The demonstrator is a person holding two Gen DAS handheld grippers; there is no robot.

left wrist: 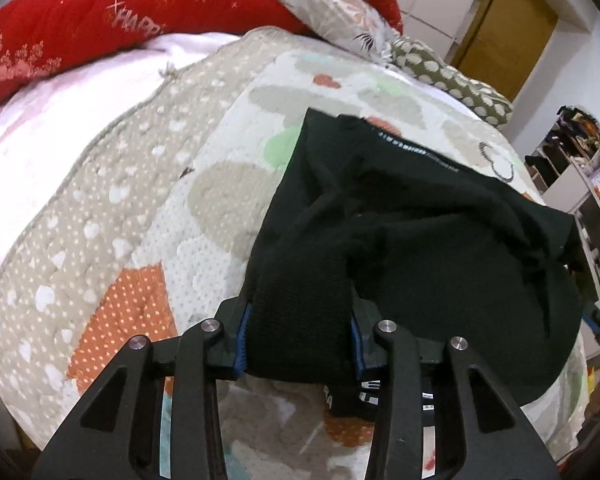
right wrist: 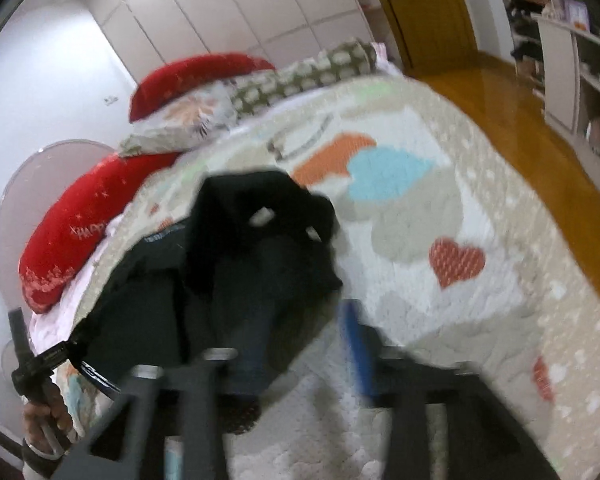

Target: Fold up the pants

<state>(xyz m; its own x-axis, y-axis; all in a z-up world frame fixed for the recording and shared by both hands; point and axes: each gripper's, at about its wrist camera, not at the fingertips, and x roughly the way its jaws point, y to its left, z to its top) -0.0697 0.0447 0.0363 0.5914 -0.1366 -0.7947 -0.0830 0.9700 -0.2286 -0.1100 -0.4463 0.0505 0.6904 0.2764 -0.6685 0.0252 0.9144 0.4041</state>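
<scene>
While the right wrist view is smeared with blur, we can still list what lies on the bed, left to right.

Far left: a red pillow (left wrist: 72, 28) with pale stars and lettering, resting on a pinkish-white sheet (left wrist: 40, 132).

Beside it: a floral pillow (left wrist: 324, 4) leaning over the red one, then a bolster with pale spots (left wrist: 452, 76) toward the wooden door (left wrist: 508, 28).

Beneath everything: a quilted bedspread (left wrist: 140, 208) in beige, white, orange and green patches, with hearts.

Centre: the left gripper (left wrist: 298, 340), its blue-padded fingers (left wrist: 242, 340) clamped on a thick fold of the black pants (left wrist: 400, 220). We see the garment bunched and raised off the quilt at the grip, its waistband with small white lettering lying farther off on the bedspread.

Right of centre: the right gripper (right wrist: 296, 344). One blue pad (right wrist: 356, 352) stands clear of the cloth at the right; the other finger is lost behind dark fabric. The jaws appear spread apart, though with this blur we cannot tell whether any cloth is pinched between them.

Far right: open shelving (left wrist: 580, 168) crowded with small items, and a polished wood floor (right wrist: 500, 92).

Lower left of the right wrist view: the person's left hand (right wrist: 48, 412) on the other gripper's handle.
</scene>
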